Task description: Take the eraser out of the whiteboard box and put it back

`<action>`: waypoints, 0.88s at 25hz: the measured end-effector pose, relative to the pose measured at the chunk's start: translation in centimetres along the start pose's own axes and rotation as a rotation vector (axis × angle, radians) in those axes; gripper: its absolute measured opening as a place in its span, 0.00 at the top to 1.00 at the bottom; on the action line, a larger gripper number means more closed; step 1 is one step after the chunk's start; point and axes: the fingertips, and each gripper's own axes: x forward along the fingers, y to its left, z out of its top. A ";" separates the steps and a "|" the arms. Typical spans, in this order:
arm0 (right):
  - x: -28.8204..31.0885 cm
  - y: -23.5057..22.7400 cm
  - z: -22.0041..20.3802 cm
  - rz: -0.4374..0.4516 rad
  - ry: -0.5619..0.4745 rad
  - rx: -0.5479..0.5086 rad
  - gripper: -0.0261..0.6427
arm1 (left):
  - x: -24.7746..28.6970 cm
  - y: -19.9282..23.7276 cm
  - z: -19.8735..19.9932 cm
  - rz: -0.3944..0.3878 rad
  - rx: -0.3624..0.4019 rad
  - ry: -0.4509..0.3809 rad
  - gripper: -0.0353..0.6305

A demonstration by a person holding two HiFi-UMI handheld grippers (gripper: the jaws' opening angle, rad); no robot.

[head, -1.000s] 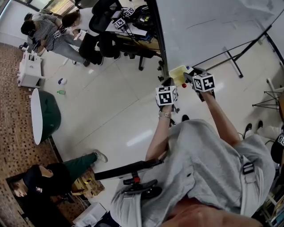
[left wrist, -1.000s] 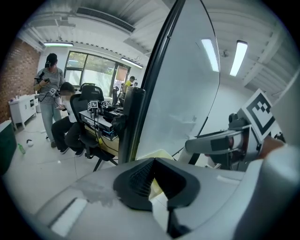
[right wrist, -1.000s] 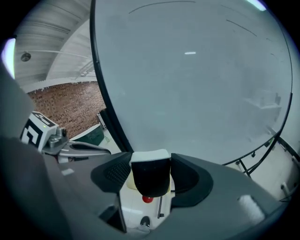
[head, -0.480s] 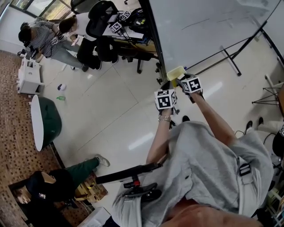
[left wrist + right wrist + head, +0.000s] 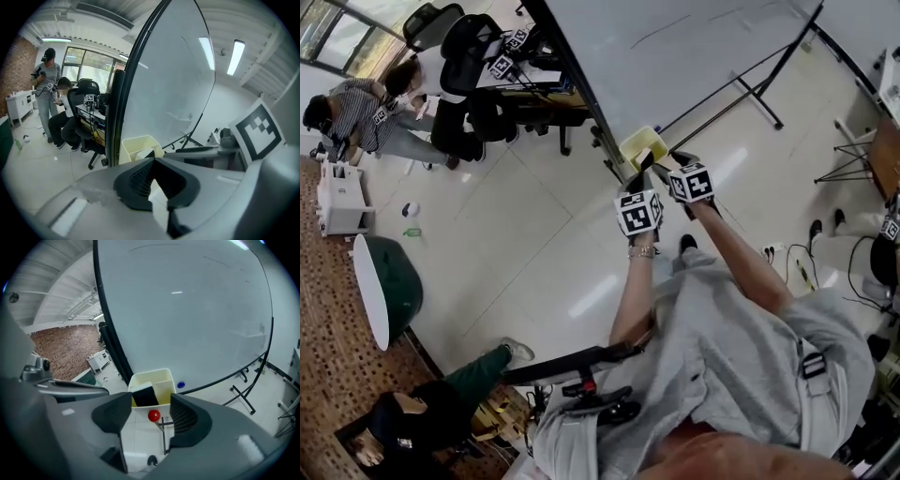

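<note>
A cream whiteboard box [image 5: 159,379] hangs at the lower edge of the whiteboard [image 5: 187,310]. The eraser [image 5: 143,395], black with a white back, stands upright in the box's left half. My right gripper [image 5: 151,417] is open just short of the box, with nothing between its fingers. A red magnet [image 5: 153,416] shows in the gap beyond them. In the head view the box [image 5: 639,144] lies just past both marker cubes. My left gripper [image 5: 152,163] has its tips together, empty, below and left of the box [image 5: 136,145].
The whiteboard's black stand legs [image 5: 741,84] spread over the tiled floor to the right. A blue magnet [image 5: 181,385] sits on the board beside the box. People sit at a desk with office chairs [image 5: 473,80] at the far left. A green beanbag [image 5: 389,281] lies further left.
Both grippers have moved closer to the cream box, the right one sinking a little. The head view has swung, so the box and board now sit nearer the frame's middle.
</note>
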 end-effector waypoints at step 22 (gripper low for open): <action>-18.3 5.9 -12.4 0.382 0.073 -0.054 0.95 | -11.8 -14.7 -11.3 0.242 -0.051 -0.060 0.94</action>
